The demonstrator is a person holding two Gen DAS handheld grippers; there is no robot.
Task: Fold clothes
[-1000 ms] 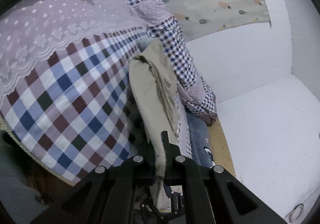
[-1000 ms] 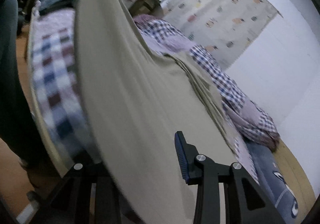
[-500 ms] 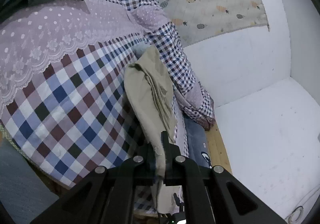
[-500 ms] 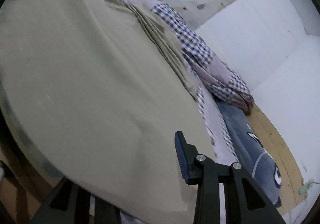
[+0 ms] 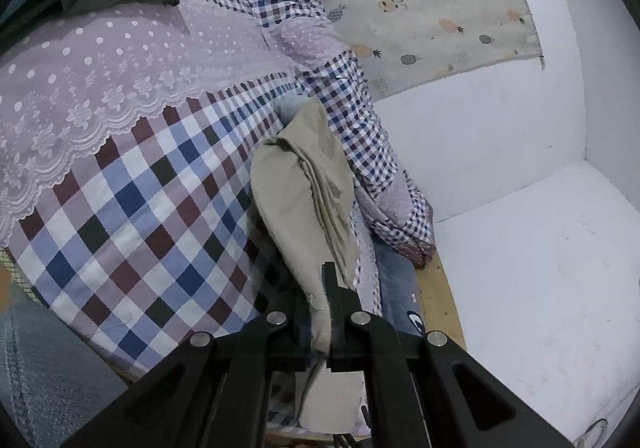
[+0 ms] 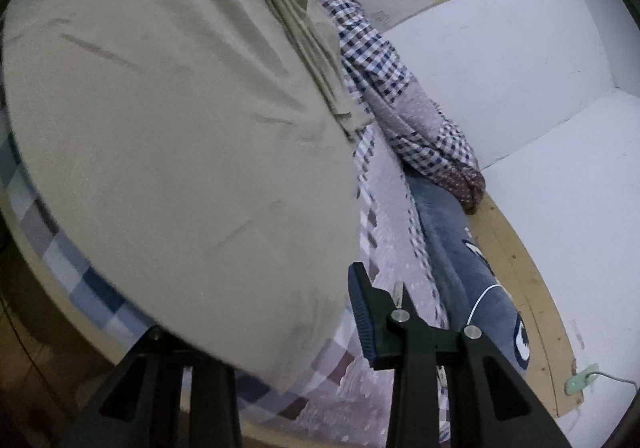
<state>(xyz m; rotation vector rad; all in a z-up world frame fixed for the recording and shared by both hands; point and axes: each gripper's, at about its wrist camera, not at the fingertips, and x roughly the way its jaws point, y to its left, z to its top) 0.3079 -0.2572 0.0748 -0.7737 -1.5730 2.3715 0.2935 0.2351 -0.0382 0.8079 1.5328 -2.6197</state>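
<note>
The left gripper (image 5: 325, 312) is clamped on an edge of the khaki cotton garment (image 5: 308, 188) — it stretches away over the checked patchwork bedspread (image 5: 132, 208). The right gripper (image 6: 280, 312) stands apart; the garment (image 6: 172, 120) drapes over its left finger, above the bedspread (image 6: 392, 208) — whether it grips is unclear.

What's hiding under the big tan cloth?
Under the tan cloth a checkered bedspread peeks out along its lower edge. The cloth covers the rest, including the right gripper's left finger.

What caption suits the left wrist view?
Left gripper shut on a khaki garment trailing onto the checked quilt.
</note>
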